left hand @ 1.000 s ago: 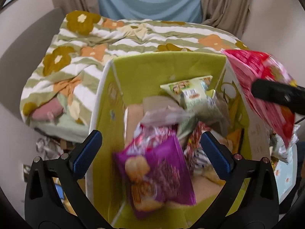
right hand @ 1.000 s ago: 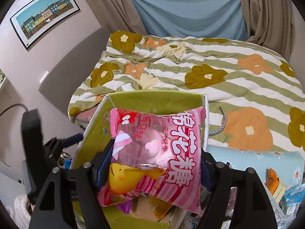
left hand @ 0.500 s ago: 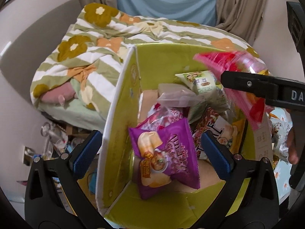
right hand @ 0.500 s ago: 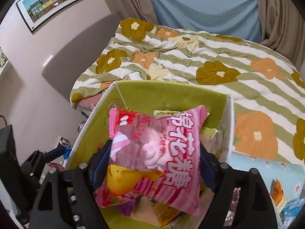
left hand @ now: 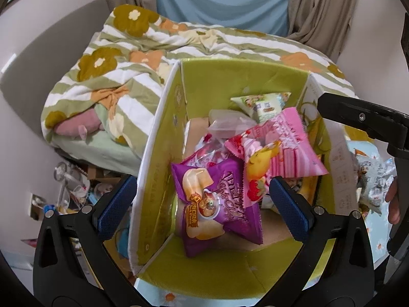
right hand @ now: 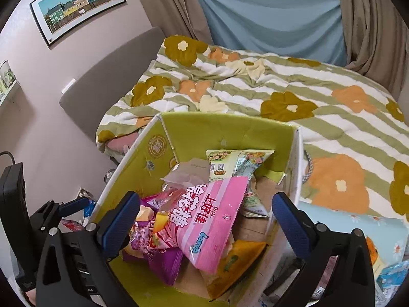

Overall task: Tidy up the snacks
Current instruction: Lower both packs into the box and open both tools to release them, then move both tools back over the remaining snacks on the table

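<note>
Right wrist: one pink bag (right hand: 214,220), one purple bag (right hand: 158,258) in one box (right hand: 225,130); both grippers' jaws apart, right's opening.

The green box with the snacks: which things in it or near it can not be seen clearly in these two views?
- Floor of the green box: both views, covered by packets.
- Orange packet: right wrist view, mostly under the pink marshmallow bag.
- Purple snack bag: print too small to read.
- Snacks outside the box: left wrist view, cut off by the right gripper's body.

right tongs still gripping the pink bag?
No: the pink bag lies in the box on other snacks, and the right tongs are opening, pads clear of it.
</note>
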### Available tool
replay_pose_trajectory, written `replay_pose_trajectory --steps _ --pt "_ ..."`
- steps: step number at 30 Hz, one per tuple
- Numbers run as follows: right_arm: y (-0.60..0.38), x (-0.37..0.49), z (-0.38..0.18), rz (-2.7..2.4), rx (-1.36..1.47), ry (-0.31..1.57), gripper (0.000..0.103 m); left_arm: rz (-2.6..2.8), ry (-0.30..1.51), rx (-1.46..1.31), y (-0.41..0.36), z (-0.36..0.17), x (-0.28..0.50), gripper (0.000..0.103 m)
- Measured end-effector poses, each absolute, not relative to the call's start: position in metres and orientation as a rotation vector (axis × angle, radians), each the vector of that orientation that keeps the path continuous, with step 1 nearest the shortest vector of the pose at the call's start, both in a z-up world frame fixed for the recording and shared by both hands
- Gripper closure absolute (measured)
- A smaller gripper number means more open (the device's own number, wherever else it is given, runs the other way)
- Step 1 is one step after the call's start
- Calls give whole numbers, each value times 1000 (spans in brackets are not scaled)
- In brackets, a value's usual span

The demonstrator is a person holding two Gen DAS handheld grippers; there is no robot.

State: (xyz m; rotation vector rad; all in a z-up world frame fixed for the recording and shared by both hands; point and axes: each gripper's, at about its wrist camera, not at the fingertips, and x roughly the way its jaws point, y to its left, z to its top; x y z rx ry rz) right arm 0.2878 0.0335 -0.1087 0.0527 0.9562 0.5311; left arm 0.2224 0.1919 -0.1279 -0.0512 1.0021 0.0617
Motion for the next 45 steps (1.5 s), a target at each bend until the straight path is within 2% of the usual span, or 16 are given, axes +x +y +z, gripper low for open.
replay_pose_trajectory --steps 12,25,35,45 --pt "-6 245 -53 417 96 888 0 -49 923 7 166 -84 216 0" --pt "-144 175 -27 174 147 807 0 -263 852 83 42 -63 184 0" --pt "-255 151 -59 117 136 875 0 -283 911 56 -61 -91 169 0" --pt "-326 160 -129 157 204 996 0 -233 967 107 -136 -150 192 0"
